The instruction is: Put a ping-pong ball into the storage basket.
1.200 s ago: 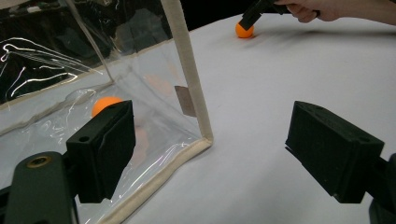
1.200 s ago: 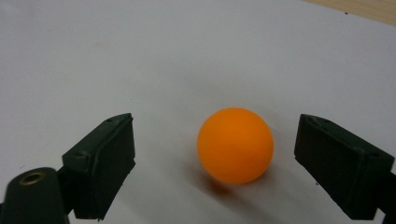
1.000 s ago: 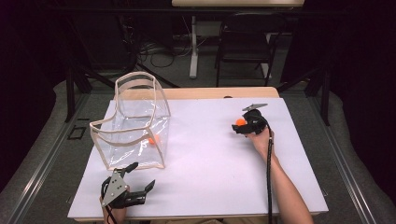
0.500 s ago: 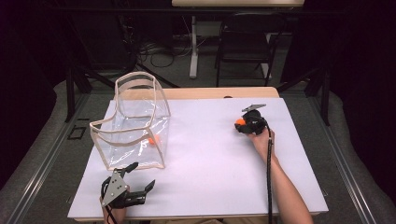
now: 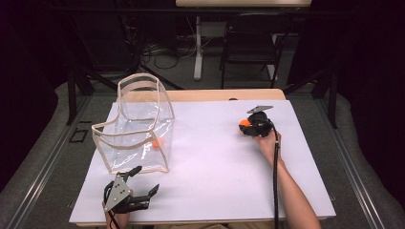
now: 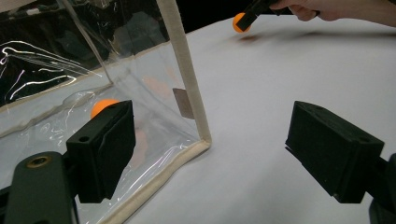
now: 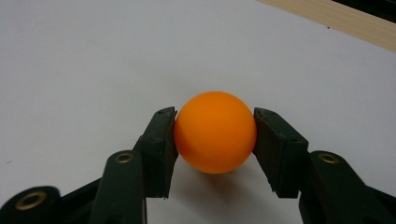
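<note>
The right tongs (image 7: 215, 140) clamp an orange ball (image 7: 215, 131) squarely between both pads, the ball sitting at the very tips, just above the white worktop (image 5: 215, 162). The left tongs (image 6: 210, 154) stand wide open with nothing between them. Just ahead of their left pad stands a clear bag (image 5: 138, 129), a second orange ball (image 6: 103, 106) lying inside it.

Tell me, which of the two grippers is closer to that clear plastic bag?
Left. The left gripper sits open just in front of the clear bag, at its near corner. The right gripper is well across the table, shut on an orange ball.
</note>
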`<state>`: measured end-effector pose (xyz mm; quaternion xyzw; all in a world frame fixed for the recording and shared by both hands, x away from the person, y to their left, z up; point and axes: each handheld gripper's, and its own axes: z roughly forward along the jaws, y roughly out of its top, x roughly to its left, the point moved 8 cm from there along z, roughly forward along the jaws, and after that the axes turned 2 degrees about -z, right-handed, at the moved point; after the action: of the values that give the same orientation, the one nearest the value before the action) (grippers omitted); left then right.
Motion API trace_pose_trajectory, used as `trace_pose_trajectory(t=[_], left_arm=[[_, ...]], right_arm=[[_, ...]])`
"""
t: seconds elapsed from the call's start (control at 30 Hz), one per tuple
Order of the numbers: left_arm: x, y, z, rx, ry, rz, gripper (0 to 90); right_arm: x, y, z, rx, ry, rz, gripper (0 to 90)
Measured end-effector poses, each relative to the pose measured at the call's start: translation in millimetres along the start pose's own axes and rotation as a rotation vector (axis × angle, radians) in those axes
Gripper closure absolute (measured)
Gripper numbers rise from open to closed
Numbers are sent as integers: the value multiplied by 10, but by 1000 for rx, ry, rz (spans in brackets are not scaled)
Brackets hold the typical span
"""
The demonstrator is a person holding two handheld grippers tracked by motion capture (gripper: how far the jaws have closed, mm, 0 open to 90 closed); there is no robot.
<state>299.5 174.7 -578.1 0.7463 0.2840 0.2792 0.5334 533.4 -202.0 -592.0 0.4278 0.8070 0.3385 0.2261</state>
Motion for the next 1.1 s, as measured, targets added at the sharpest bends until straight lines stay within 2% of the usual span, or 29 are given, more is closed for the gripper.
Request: trace_pose_trajectory(t=[0.47,1.1], left_arm=[[7,1,-1,-5,3,-6,157],[14,0,-9,-5,6,-4,157]], right_arm=[[165,90,-64,-14,48,-48,508],[292,116,-74,-3,94,-69,509]])
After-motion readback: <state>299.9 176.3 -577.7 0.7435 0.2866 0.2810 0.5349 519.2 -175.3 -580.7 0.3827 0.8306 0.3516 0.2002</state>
